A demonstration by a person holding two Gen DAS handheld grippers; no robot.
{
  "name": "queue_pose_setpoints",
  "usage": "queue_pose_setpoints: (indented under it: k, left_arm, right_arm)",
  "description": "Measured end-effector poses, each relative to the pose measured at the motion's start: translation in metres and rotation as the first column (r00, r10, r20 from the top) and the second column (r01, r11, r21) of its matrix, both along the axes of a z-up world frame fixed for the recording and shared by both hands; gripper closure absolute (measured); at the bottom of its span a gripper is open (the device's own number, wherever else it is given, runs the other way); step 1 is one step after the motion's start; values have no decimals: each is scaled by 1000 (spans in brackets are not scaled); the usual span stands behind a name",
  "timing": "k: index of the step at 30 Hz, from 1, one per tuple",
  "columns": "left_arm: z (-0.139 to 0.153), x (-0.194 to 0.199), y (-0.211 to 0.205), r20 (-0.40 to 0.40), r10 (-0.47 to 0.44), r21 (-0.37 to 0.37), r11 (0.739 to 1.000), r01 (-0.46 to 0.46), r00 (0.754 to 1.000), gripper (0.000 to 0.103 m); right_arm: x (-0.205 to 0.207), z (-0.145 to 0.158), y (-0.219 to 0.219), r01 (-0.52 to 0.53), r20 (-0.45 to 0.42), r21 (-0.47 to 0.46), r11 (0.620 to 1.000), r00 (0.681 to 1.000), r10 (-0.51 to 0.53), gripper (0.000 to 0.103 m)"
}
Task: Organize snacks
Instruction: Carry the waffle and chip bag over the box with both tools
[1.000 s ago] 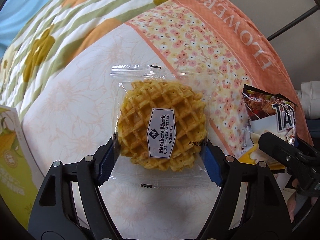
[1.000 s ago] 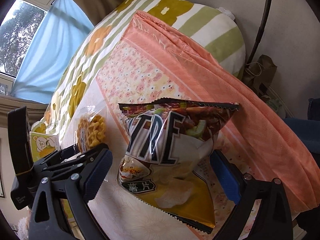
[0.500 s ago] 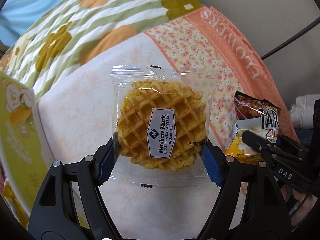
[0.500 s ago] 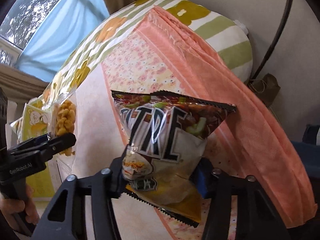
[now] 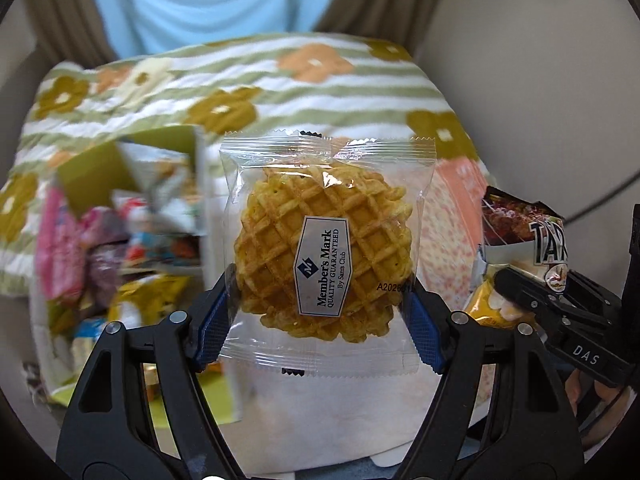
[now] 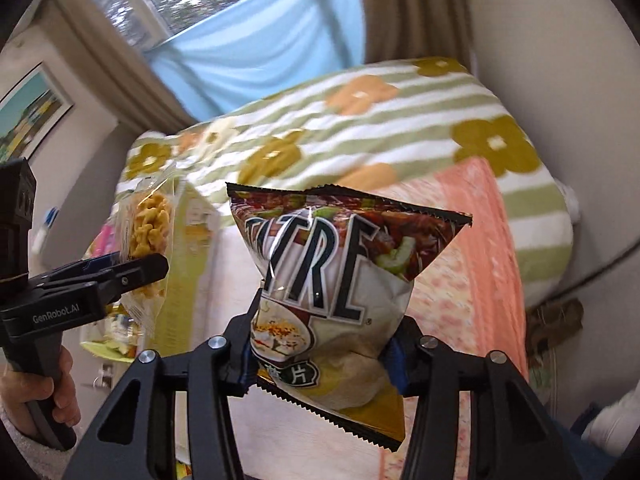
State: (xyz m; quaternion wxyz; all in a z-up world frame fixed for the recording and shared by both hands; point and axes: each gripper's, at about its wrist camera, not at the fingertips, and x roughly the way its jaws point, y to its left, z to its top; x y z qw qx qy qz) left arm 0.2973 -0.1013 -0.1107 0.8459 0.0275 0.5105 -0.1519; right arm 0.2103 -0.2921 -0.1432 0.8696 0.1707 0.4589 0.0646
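My left gripper (image 5: 320,324) is shut on a clear-wrapped Member's Mark waffle pack (image 5: 326,256) and holds it upright in the air. My right gripper (image 6: 320,356) is shut on a chip bag (image 6: 336,280) with a dark top and yellow bottom, lifted off the bed. In the left wrist view the chip bag (image 5: 524,240) and right gripper show at the right edge. In the right wrist view the waffle pack (image 6: 150,236) and left gripper show at the left. An open green box (image 5: 120,232) full of several colourful snack packs stands at the left.
A green-striped flowered blanket (image 5: 248,76) and an orange floral towel (image 6: 476,264) cover the bed. A window with a blue curtain (image 6: 248,52) and brown drapes is behind. A beige wall and a black cable (image 6: 600,272) are at the right.
Both grippers have lifted and swung left with their packs. The right gripper closed on the chip bag. The snack box has come into view.
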Motion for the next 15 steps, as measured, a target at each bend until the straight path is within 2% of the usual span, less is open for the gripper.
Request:
queue_pose_setpoints:
  k: [4, 8, 12, 15]
  left_arm:
    - [23, -7, 57, 43, 122, 3, 993, -122, 992, 29]
    - [32, -13, 117, 65, 221, 12, 975, -223, 973, 29]
    - [29, -12, 162, 62, 270, 10, 963, -271, 961, 29]
    - [21, -9, 193, 42, 280, 17, 959, -281, 959, 29]
  right_arm:
    - [15, 25, 41, -128, 47, 11, 992, 991, 127, 57]
    - [26, 43, 83, -226, 90, 8, 974, 970, 225, 57]
    - [42, 56, 134, -303, 116, 9, 953, 947, 300, 57]
    - [53, 60, 165, -321, 120, 5, 947, 940, 318, 57]
